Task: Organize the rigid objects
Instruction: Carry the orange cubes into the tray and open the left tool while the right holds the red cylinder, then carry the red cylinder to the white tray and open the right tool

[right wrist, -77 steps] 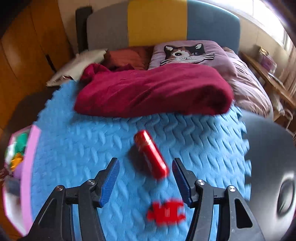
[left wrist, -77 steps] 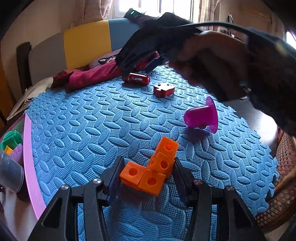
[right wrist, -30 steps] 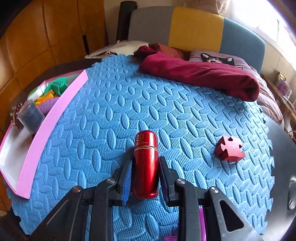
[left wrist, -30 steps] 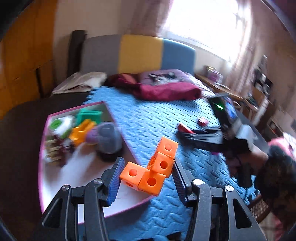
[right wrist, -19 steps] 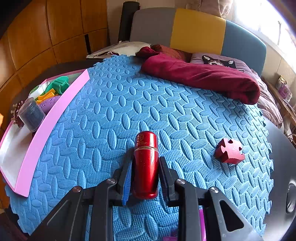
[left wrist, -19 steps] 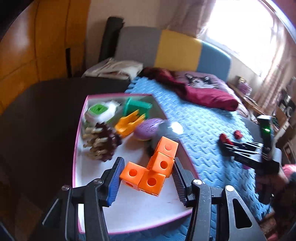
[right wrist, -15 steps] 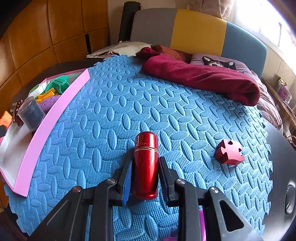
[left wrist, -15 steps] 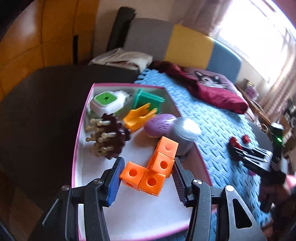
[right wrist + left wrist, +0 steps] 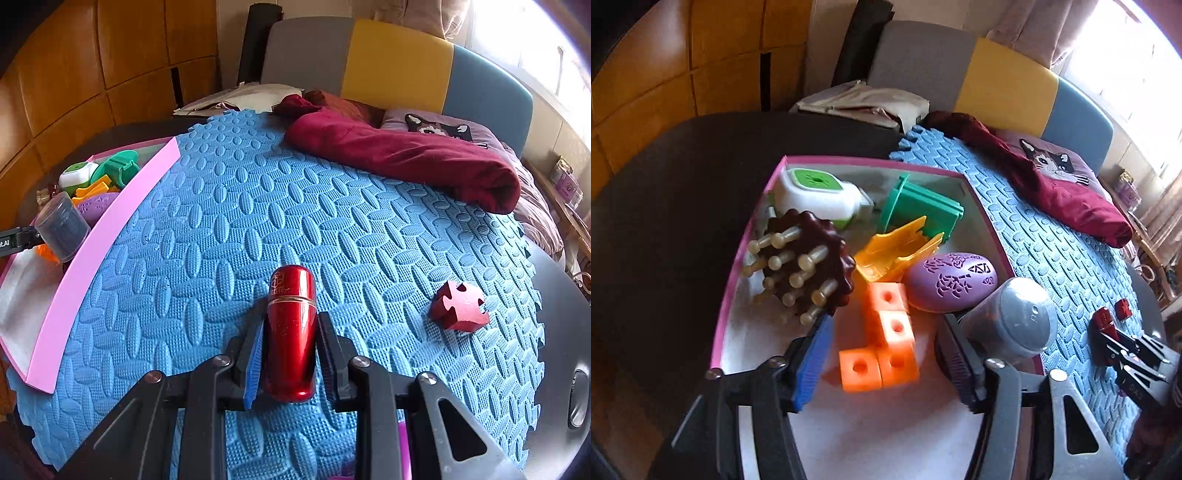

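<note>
In the left wrist view my left gripper (image 9: 882, 354) is open over the pink-rimmed tray (image 9: 746, 236). The orange cube block (image 9: 882, 347) lies loose between its spread fingers, blurred, apart from both pads. In the right wrist view my right gripper (image 9: 290, 354) is shut on a red metal cylinder (image 9: 291, 328), held above the blue foam mat (image 9: 258, 221). A red puzzle piece (image 9: 460, 306) lies on the mat to its right. The right gripper also shows in the left wrist view (image 9: 1108, 339).
The tray holds a brown spiked ball (image 9: 805, 266), a white-green device (image 9: 816, 192), a green piece (image 9: 919, 206), a yellow piece (image 9: 894, 251), a purple oval (image 9: 951, 282) and a grey capped jar (image 9: 1012, 321). A maroon cloth (image 9: 402, 158) lies at the mat's far side.
My left gripper has opened and let go of the orange block, which has dropped and turned over the tray. My right gripper still holds the red cylinder, barely moved.
</note>
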`<state>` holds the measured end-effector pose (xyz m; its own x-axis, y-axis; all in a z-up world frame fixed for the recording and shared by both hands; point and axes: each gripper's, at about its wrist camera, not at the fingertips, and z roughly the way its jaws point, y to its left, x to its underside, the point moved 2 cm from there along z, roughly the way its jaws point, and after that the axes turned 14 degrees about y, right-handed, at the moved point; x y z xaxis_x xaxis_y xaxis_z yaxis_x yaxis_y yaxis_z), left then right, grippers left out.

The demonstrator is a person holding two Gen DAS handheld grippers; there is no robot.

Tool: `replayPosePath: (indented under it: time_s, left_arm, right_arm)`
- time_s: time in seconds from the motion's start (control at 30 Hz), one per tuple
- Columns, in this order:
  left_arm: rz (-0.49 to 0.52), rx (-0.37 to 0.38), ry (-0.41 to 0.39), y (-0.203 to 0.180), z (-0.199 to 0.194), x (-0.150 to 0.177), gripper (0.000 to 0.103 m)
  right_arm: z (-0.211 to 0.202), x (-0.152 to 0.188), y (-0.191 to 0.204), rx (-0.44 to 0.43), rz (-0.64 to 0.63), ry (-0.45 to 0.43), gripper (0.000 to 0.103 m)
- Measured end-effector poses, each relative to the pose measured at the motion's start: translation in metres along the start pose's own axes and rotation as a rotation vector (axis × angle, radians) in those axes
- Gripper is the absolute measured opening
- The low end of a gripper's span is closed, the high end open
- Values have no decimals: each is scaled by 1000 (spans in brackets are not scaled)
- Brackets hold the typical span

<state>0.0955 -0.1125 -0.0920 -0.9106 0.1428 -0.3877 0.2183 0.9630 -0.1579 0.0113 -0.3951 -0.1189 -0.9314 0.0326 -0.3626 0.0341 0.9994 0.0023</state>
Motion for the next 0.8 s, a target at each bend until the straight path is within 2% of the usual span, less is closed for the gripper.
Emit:
replayPosePath:
  time_s: [0.4, 0.8]
  left_arm:
    - [66, -103, -104, 1, -46, 28, 66]
    - [74, -112, -170, 6, -79, 44, 68]
  right_arm:
    - [0, 0, 3, 15, -9, -5, 26]
    - [0, 3, 3, 23, -10, -27, 26]
